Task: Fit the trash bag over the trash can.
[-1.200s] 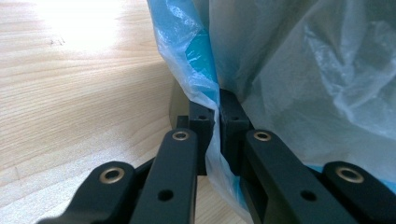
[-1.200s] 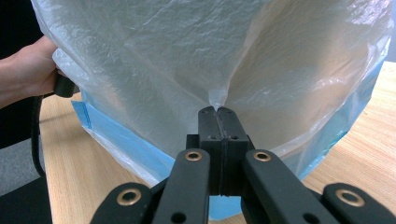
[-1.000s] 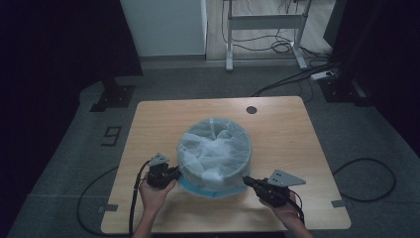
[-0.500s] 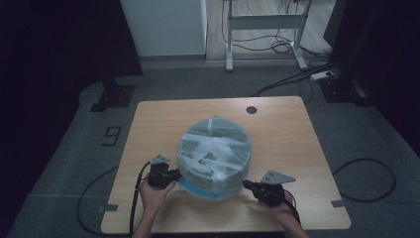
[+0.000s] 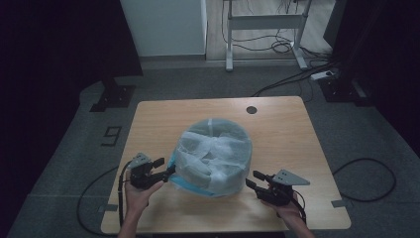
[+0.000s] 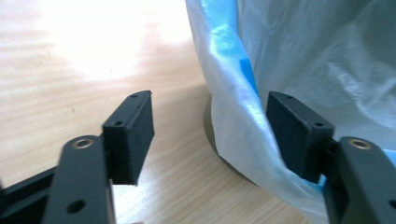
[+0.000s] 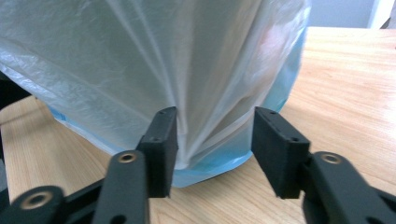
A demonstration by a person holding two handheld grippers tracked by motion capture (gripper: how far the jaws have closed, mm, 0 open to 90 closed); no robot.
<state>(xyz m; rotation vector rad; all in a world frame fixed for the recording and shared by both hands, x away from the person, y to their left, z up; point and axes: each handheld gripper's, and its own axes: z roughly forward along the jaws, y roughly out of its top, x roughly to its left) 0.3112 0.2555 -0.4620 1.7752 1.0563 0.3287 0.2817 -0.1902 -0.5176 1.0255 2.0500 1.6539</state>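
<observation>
A round bin draped in a thin white and pale-blue plastic bag stands near the table's front middle. My left gripper sits at the bag's lower left; its jaws have just been opening and now stand open. In the left gripper view the bag's hem hangs between the pads of the left gripper, close to the right one. My right gripper is at the bag's lower right, its jaws also just opened. A gathered fold of the bag lies loose between the pads of the right gripper.
The bin's dark base rests on the wooden table, which has a cable hole at the back. Cables trail over the floor around the table, and a desk frame stands behind it.
Both grippers' jaws were closed on the bag's lower edge and now stand apart, having let it go. The left gripper has drawn back a little to the left.
</observation>
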